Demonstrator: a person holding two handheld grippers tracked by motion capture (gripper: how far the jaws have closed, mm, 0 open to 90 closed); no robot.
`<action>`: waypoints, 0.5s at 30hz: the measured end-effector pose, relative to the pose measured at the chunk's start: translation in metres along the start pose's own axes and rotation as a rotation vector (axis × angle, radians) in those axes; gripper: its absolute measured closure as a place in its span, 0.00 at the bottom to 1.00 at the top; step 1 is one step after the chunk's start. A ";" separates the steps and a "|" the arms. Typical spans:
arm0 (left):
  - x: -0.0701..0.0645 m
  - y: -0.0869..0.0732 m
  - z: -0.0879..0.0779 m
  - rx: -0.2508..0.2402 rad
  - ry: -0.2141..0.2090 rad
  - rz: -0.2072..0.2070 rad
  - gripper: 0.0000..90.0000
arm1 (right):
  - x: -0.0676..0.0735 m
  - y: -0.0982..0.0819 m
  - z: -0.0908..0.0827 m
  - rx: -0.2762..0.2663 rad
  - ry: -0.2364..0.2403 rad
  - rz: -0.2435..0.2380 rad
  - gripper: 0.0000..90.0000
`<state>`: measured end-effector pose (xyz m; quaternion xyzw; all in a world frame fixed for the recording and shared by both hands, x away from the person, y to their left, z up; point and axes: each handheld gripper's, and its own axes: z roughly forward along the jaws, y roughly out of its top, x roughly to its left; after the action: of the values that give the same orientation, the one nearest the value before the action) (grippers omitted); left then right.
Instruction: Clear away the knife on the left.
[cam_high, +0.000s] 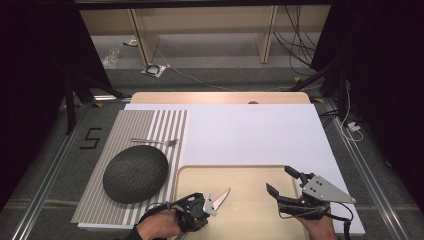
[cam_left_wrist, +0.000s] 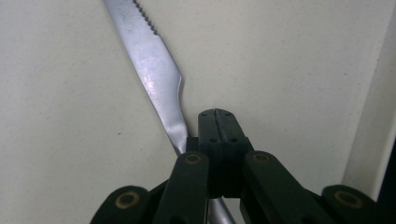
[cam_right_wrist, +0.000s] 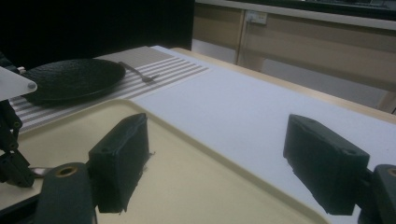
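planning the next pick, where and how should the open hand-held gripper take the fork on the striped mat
Probably the middle of the fork's slim handle, coming from above with the right hand-held gripper and a jaw on each long side. It lies flat and crosswise on the striped mat, tines right, just beyond the dark plate.

Grey carpet floor (cam_high: 45, 165) lies around the table. Black curtains (cam_high: 35, 60) fill the upper left and upper right of the high view. At top centre stands a light wooden shelf (cam_high: 200, 25), with cables (cam_high: 295, 45) hanging at its right. A black figure "5" (cam_high: 91, 138) is taped on the floor at left. Metal rails (cam_high: 40, 187) run along both sides.
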<state>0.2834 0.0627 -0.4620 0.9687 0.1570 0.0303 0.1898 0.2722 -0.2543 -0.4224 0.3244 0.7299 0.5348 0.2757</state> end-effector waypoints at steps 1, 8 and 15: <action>0.001 -0.001 0.000 -0.003 0.001 -0.006 0.99 | 0.000 0.000 0.000 0.000 0.000 0.000 0.26; 0.009 -0.008 -0.003 -0.006 0.011 -0.038 0.99 | 0.000 0.000 0.000 0.007 -0.001 -0.005 0.26; 0.015 -0.015 -0.006 -0.008 0.020 -0.062 0.99 | 0.000 0.000 0.000 0.009 -0.002 -0.004 0.26</action>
<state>0.2930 0.0829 -0.4624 0.9622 0.1889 0.0348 0.1928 0.2721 -0.2546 -0.4223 0.3248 0.7326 0.5306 0.2761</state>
